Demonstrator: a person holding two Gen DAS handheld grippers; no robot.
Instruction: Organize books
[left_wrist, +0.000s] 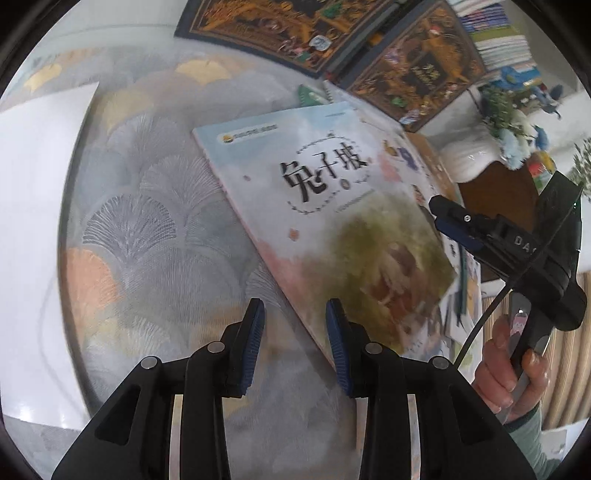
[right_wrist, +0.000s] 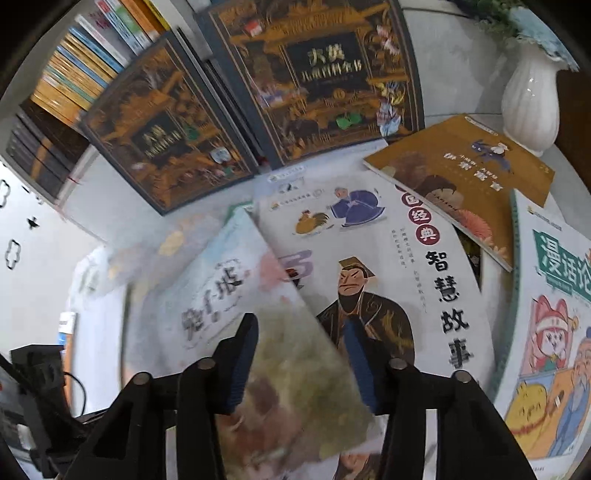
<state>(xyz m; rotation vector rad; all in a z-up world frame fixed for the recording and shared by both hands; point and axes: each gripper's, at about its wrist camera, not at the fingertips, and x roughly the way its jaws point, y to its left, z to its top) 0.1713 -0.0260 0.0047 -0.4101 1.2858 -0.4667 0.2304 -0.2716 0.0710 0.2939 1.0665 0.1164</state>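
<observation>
Patterned tablecloth (left_wrist: 147, 221), "兔子坡" book (left_wrist: 332, 206) unheld, both grippers' fingers spread.

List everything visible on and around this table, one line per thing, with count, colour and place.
pale watercolour book: one, white, pink and green cover, lying tilted on the tablecloth, overlapping other books.
dark ornate books: two, black and gold, at the table's far side.
wisdom-story book: one, white cover with a robed figure, partly under the pale book.
brown book: one, ochre, near the vase.
green-title comic book: one, white and green, at the right edge.
shelved books: a row, mixed colours, back left.
vase: one, white, holding flowers.
tablecloth: one, grey fan pattern.
left claw: open, over the pale book's near edge.
right claw: open above the pale book.
hand: one, gripping the right claw's handle.
</observation>
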